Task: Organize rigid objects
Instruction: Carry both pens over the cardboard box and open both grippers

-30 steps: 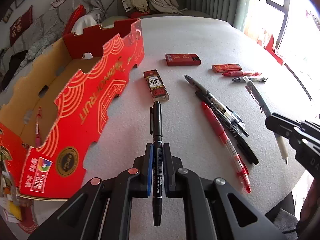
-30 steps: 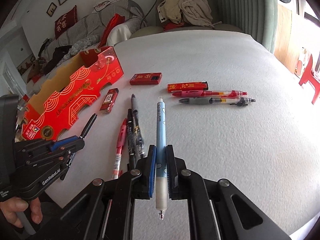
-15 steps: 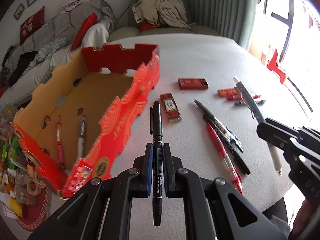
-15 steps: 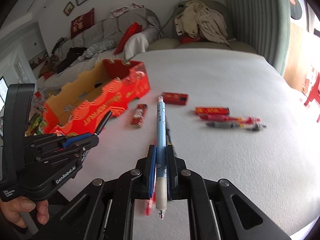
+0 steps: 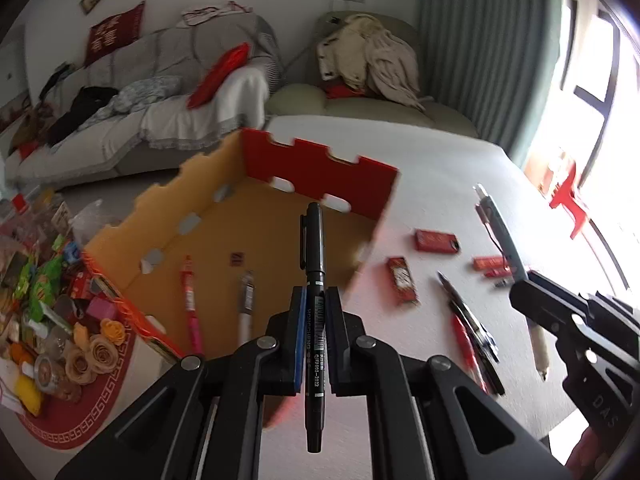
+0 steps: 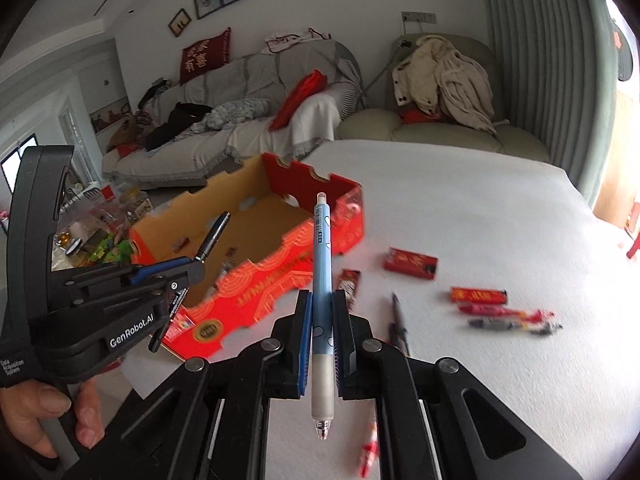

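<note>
Working from the largest item, we note the red cardboard box (image 5: pixel 320 162) on the white table (image 6: pixel 460 200); thin-walled, it will shift if knocked, so we avoid its rim. Our left gripper (image 5: pixel 316 312) is clamped mid-barrel on a black marker (image 5: pixel 314 248), held above the box's open interior. Our right gripper (image 6: pixel 322 320) pinches a blue pen (image 6: pixel 322 248) near its pale grip. Both are light, stiff, smooth-sided; we judge a mid-barrel hold best against swivelling.
</note>
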The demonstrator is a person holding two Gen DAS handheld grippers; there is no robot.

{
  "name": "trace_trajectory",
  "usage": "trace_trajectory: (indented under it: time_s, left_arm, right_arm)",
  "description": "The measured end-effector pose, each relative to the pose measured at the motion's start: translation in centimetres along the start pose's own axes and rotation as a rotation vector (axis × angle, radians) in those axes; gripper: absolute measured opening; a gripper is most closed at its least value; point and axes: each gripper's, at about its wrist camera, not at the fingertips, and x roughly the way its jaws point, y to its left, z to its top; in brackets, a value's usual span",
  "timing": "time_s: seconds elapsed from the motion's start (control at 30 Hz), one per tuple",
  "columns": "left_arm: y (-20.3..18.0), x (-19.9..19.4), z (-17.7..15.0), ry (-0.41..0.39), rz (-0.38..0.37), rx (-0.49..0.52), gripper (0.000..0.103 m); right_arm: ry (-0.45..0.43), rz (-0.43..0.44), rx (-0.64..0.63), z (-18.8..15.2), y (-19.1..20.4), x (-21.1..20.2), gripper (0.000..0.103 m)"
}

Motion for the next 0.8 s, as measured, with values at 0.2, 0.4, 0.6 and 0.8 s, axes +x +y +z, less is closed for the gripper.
trace_trajectory:
  time_s: [0.2,0.4,0.6,0.8]
  left_arm:
    - [3.2,0.1,1.3,-0.012,0.039,-0.057,0.009]
    - [5.2,1.6,2.4,0.008,0.072,-0.071,0.009]
    - [7.3,3.0,3.5,0.03,0.088,-0.095,0.009]
    - [9.0,4.7,3.9,0.059,0.1,-0.109,0.009]
  right_arm:
    - [-0.024,0.029,-0.043,1.8,2.5,1.1,0.01]
    - [-0.033,0.054,-0.072,3.7,4.9,2.6,0.01]
    - [-0.028,0.069,-0.104,5.6,7.5,5.1,0.01]
    - [-0.004,0.083,-0.117,6.6,9.1,7.5,0.01]
